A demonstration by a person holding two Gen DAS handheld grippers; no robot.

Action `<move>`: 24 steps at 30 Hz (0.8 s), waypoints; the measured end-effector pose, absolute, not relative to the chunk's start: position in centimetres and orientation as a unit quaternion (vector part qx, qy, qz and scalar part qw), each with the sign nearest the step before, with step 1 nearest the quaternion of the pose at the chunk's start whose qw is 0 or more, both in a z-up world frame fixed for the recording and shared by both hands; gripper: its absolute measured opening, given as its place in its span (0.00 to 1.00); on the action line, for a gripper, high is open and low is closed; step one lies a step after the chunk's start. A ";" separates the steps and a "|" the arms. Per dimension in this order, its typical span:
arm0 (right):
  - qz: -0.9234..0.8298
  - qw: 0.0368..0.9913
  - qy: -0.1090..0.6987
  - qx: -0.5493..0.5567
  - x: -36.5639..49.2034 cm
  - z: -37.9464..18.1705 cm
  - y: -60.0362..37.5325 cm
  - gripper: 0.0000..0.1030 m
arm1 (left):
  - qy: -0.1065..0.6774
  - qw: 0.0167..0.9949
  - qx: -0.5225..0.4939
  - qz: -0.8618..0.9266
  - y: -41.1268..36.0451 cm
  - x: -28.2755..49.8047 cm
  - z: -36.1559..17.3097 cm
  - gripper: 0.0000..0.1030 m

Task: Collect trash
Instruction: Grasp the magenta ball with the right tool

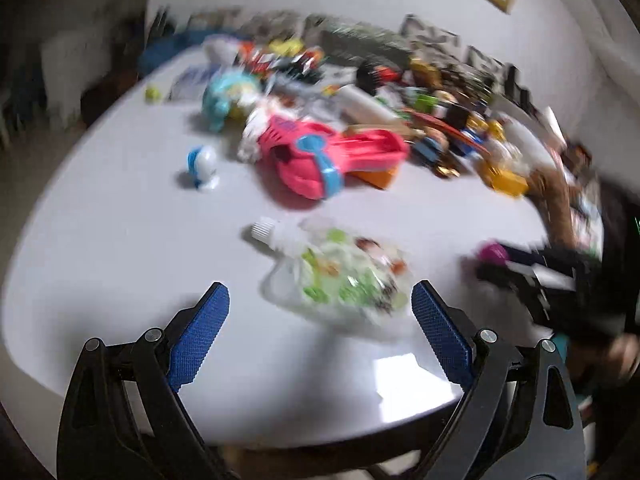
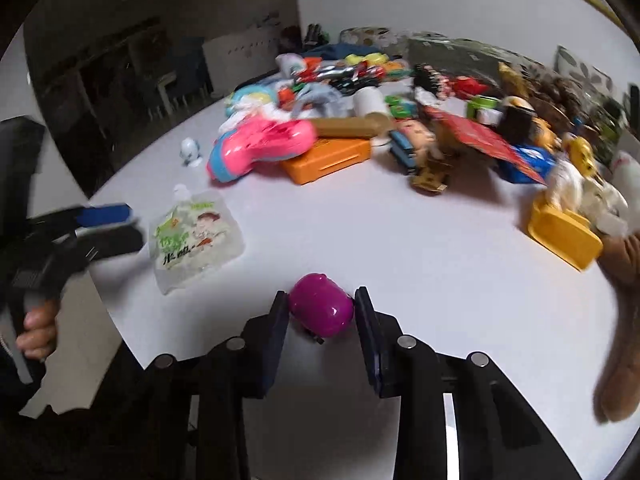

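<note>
An empty clear drink pouch (image 1: 344,280) with a white cap and green print lies flat on the white table (image 1: 120,240). My left gripper (image 1: 320,300) is open, its blue pads either side of the pouch's near end, just above the table. The pouch also shows in the right wrist view (image 2: 192,236), with the left gripper (image 2: 108,220) at its left. My right gripper (image 2: 322,300) is shut on a magenta plastic capsule (image 2: 322,310) above the table's near edge. In the left wrist view it (image 1: 486,262) comes in from the right with the capsule (image 1: 494,252).
A big pile of toys covers the far half of the table: a pink and blue toy gun (image 1: 320,152), an orange box (image 2: 328,158), a yellow block (image 2: 564,236), a small white and blue figure (image 1: 202,166). A brown plush (image 2: 620,320) hangs at right.
</note>
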State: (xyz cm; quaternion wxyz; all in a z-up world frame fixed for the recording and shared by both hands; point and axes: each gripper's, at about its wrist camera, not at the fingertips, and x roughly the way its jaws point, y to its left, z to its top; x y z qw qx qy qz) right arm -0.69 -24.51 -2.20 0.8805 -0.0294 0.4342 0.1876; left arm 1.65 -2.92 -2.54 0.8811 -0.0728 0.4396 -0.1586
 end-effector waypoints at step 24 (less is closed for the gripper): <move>0.217 0.877 0.428 0.034 0.6 -2.0 -26.4 0.33 | 0.441 0.896 -0.040 -0.030 1.2 12.8 -3.7 0.24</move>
